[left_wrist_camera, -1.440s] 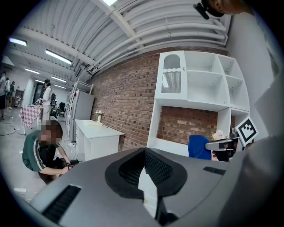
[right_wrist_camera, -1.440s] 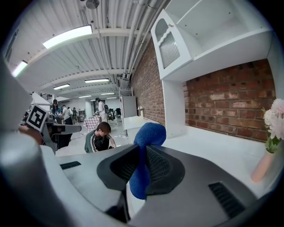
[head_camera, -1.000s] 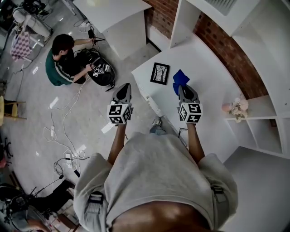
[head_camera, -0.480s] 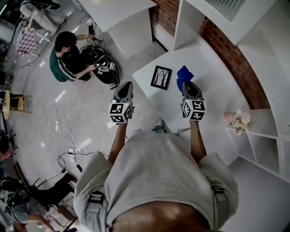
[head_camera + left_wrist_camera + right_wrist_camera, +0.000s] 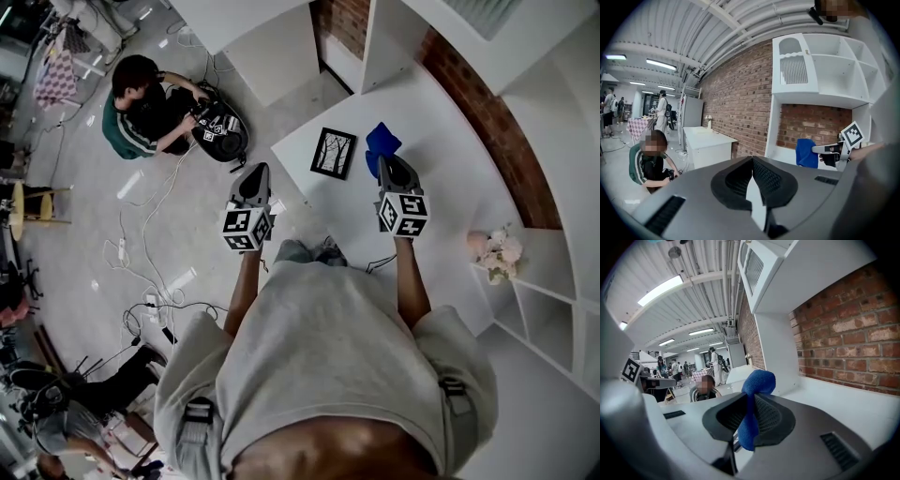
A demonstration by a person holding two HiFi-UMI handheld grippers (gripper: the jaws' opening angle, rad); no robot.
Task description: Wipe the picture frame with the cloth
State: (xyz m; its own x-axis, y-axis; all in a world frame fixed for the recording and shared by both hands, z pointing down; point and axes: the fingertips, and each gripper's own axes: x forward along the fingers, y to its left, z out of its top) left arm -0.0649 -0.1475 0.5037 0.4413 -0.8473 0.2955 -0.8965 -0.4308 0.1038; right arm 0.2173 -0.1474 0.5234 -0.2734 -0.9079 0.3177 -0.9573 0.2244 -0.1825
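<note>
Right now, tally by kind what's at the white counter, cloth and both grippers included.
Picture frame: 1
Blue cloth, clamped in the right gripper: 1
Flower bunch: 1
Grippers: 2 (the left gripper is shut with nothing in it)
Total: 5

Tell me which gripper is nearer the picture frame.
Right. The right gripper, shut on the blue cloth, is over the table just right of the picture frame; the left gripper hangs off the table's edge, farther to its left.
</note>
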